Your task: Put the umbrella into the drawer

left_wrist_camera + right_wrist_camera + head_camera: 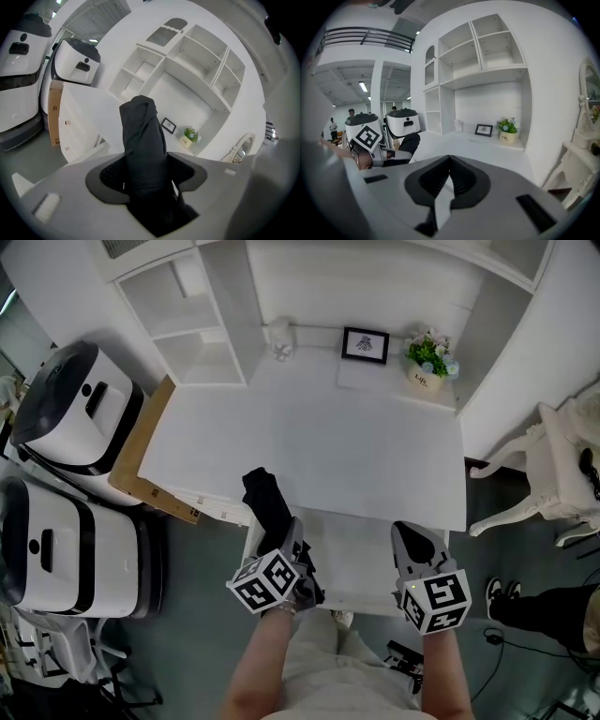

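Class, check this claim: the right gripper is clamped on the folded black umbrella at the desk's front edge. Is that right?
No. It is the left gripper that is clamped on the umbrella, as the left gripper view shows.

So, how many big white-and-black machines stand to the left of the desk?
2. The far machine stands beside the desk at its back left; the near machine stands nearer the camera. Others may be hidden off-frame.

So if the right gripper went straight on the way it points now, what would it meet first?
Probably the bare white desktop. The right gripper, jaws together and empty, aims slightly down across it. Depth is unclear.
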